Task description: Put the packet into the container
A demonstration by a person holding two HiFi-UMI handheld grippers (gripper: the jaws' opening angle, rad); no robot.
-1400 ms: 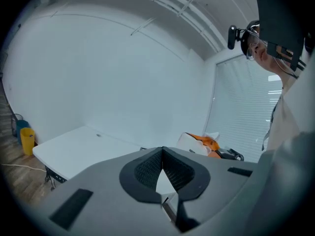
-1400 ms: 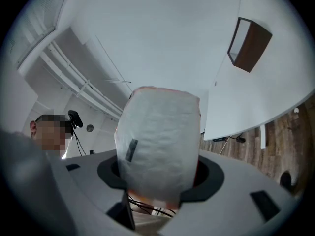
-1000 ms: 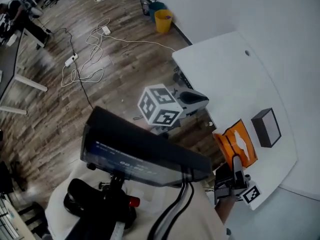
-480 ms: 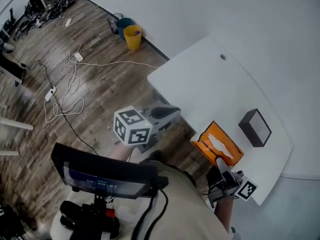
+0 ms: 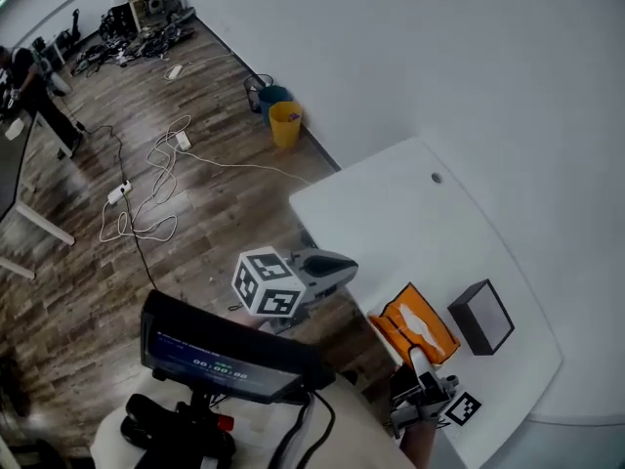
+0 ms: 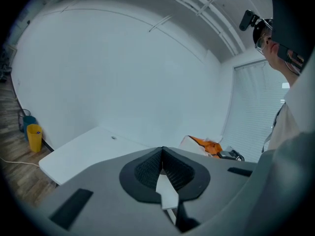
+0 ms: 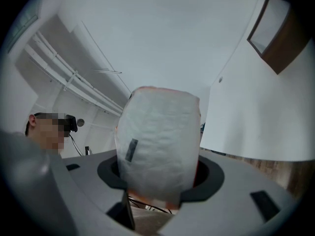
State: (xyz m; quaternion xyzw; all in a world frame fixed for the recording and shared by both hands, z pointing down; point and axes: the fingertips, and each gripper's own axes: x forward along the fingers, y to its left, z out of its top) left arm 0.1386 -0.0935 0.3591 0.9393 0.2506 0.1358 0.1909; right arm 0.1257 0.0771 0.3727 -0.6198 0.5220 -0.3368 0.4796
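Now R gripper (image 5: 412, 360) level, jaws on packet (image 5: 415, 322), by container (image 5: 480, 318).

Head view looks steeply down on the white table (image 5: 420, 223); both gripper views take it in from low alongside.

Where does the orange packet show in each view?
Head view: packet lower right, in the right gripper.
Left gripper view: packet small, right of centre, past the jaws.
Right gripper view: packet centre, between the jaws, pale side showing.
Shared landmark: the white table.
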